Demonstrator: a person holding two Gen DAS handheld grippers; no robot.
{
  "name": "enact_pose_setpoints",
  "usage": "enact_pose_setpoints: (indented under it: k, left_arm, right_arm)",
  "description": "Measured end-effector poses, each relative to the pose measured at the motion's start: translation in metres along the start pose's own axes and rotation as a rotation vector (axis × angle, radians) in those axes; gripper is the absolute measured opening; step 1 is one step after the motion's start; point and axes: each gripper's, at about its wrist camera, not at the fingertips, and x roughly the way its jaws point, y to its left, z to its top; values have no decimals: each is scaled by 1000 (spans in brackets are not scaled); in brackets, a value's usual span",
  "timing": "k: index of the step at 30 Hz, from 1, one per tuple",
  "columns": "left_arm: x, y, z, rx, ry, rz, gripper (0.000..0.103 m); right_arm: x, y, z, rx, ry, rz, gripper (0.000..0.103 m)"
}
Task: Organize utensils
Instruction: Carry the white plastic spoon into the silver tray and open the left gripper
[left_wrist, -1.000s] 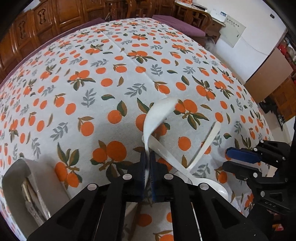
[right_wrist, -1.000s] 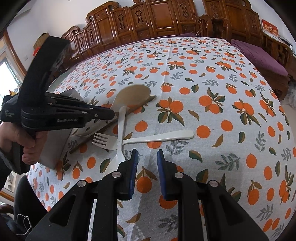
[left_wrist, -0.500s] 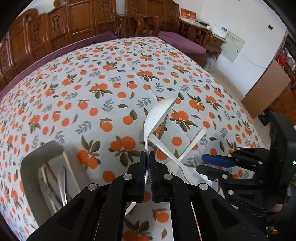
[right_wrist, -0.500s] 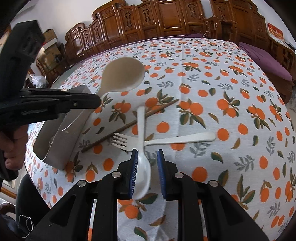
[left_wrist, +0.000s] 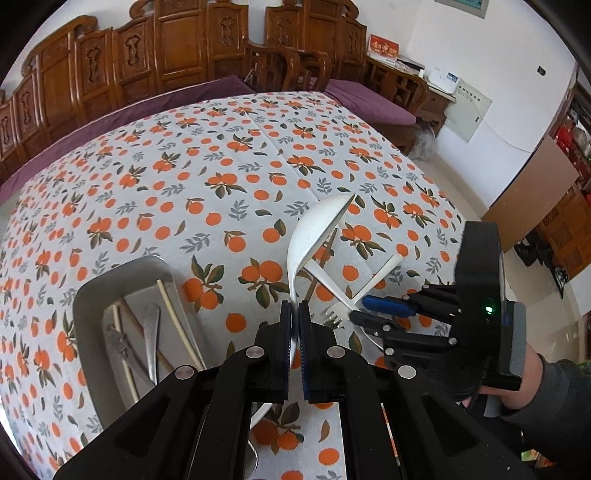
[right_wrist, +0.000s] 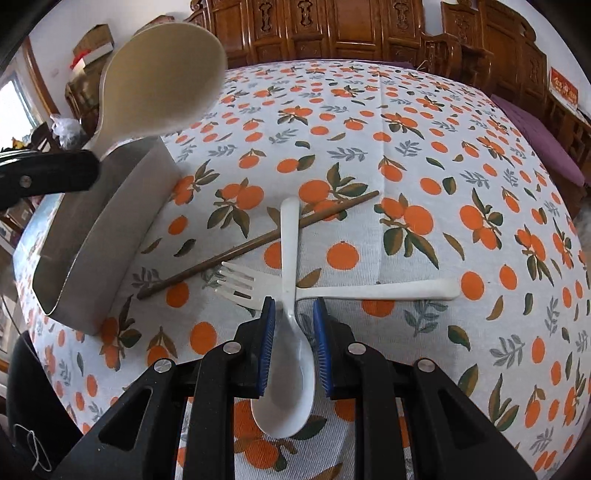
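Nothing legible anywhere (the red wall plaque (left_wrist: 384, 47) carries gold characters too blurred to read).

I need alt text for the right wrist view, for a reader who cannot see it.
The right tool hangs open around a white spoon that lies across a white fork on an orange-print tablecloth. A brown chopstick lies behind them, and at left stands a metal tray, with a big beige spoon held above it.

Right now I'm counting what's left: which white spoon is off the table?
The large cream-white spoon, clamped in the left gripper and lifted. The smaller white spoon lies across the fork.
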Motion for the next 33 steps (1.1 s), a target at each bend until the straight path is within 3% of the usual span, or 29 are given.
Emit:
enact_pose_setpoints:
  k: [9,12,33]
  left_arm:
    - [-15,3,-6,-16,-18,9,3]
    - [-21,3,-7,-17,-25,13,3]
    - [-36,62,-35,-138,-30,99,3]
  right_arm:
    - [5,3,7,-9,30,-28,23]
    - [4,-1,7,1,41,-38,9]
    - [-33,5,-5,27,-19,21,8]
